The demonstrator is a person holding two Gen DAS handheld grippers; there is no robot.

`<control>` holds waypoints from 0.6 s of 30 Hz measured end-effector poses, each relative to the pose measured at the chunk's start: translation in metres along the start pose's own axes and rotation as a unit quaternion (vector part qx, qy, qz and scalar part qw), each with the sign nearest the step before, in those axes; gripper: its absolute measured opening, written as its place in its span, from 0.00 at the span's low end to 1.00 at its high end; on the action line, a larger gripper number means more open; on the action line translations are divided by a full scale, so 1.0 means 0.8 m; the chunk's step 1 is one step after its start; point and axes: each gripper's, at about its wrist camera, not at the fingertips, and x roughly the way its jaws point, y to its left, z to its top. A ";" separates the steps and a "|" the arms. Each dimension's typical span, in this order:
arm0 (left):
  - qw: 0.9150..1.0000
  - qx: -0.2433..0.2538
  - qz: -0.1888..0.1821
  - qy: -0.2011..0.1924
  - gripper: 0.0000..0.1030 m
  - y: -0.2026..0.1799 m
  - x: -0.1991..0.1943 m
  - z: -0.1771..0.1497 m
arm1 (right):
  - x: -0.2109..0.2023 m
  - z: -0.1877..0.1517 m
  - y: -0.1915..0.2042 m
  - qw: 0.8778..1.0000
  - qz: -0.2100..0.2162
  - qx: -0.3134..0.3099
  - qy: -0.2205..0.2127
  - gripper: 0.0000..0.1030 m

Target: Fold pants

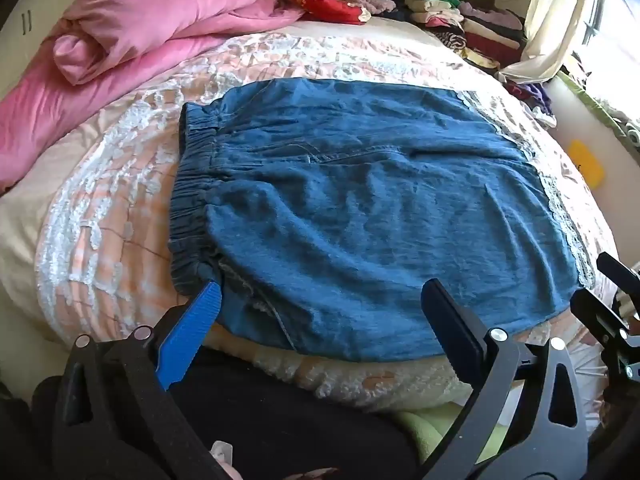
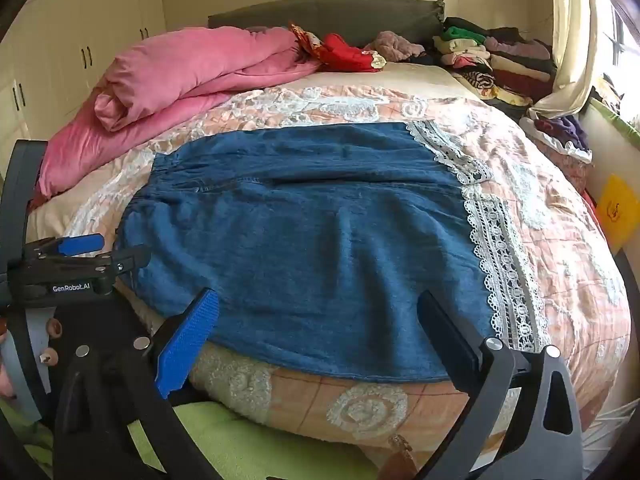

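I see the pants lying flat on the quilt, folded into a broad blue block with the elastic waistband to my left and the lace hems to my right. My left gripper hovers at the near edge, spread wide and holding nothing. My right gripper is just as wide and empty, also at the near edge. A pink duvet is bunched up at the far left.
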 end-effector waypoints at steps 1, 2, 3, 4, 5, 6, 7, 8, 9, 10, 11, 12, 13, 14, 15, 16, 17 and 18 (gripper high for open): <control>1.000 0.000 -0.001 -0.001 0.91 0.000 0.000 0.000 | 0.000 0.000 0.000 1.000 -0.002 -0.002 0.001 0.96; 1.000 0.000 -0.001 -0.002 0.91 0.000 -0.001 0.000 | 0.000 0.000 0.001 1.000 -0.003 -0.002 0.003 0.96; 1.000 0.001 -0.001 -0.002 0.91 -0.001 -0.001 0.000 | -0.001 0.000 0.001 1.000 -0.002 -0.002 0.003 0.96; 1.000 0.001 -0.002 -0.003 0.91 -0.001 -0.002 0.000 | -0.001 0.000 0.001 1.000 -0.003 -0.002 0.003 0.96; 1.000 0.001 -0.001 -0.004 0.91 -0.002 -0.002 -0.001 | -0.001 0.000 0.001 1.000 -0.004 -0.002 0.004 0.96; 1.000 0.002 -0.001 -0.003 0.91 -0.007 -0.001 0.000 | -0.001 0.000 0.001 1.000 -0.004 -0.002 0.004 0.96; 1.000 0.000 -0.002 -0.002 0.91 -0.006 -0.001 0.001 | -0.001 0.000 0.001 1.000 -0.005 -0.002 0.004 0.96; 1.000 0.000 -0.003 -0.001 0.91 -0.005 0.000 0.001 | -0.001 0.001 0.002 1.000 -0.005 -0.003 0.005 0.96; 1.000 0.002 -0.003 -0.001 0.91 -0.008 -0.002 0.000 | -0.001 0.001 0.002 1.000 -0.006 -0.005 0.004 0.96; 1.000 0.003 -0.004 -0.002 0.91 -0.011 -0.002 -0.001 | -0.003 -0.001 0.003 1.000 -0.003 -0.004 0.001 0.96; 1.000 0.003 -0.004 -0.002 0.91 -0.013 -0.002 -0.001 | -0.002 -0.001 0.005 1.000 -0.003 -0.004 0.002 0.96; 1.000 0.003 -0.004 -0.002 0.91 -0.015 -0.006 -0.002 | -0.001 -0.001 0.006 1.000 -0.004 -0.005 0.002 0.96; 1.000 0.005 -0.005 -0.003 0.91 -0.017 -0.006 -0.003 | 0.000 -0.001 0.007 1.000 -0.005 -0.006 0.004 0.96; 1.000 0.006 -0.005 -0.003 0.91 -0.020 -0.007 -0.004 | 0.001 -0.001 0.008 1.000 -0.004 -0.006 0.005 0.96; 1.000 0.010 -0.009 -0.003 0.91 -0.017 -0.007 -0.005 | 0.002 -0.001 0.009 1.000 -0.004 -0.007 0.006 0.96; 1.000 0.011 -0.009 -0.002 0.91 -0.019 -0.007 -0.005 | 0.003 -0.002 0.010 1.000 -0.005 -0.007 0.007 0.96; 1.000 0.012 -0.008 -0.001 0.91 -0.021 -0.007 -0.006 | 0.001 0.002 0.012 1.000 -0.005 -0.006 0.006 0.96; 1.000 0.012 -0.012 0.000 0.91 -0.018 -0.007 -0.005 | 0.002 0.002 0.010 1.000 -0.005 -0.006 0.007 0.96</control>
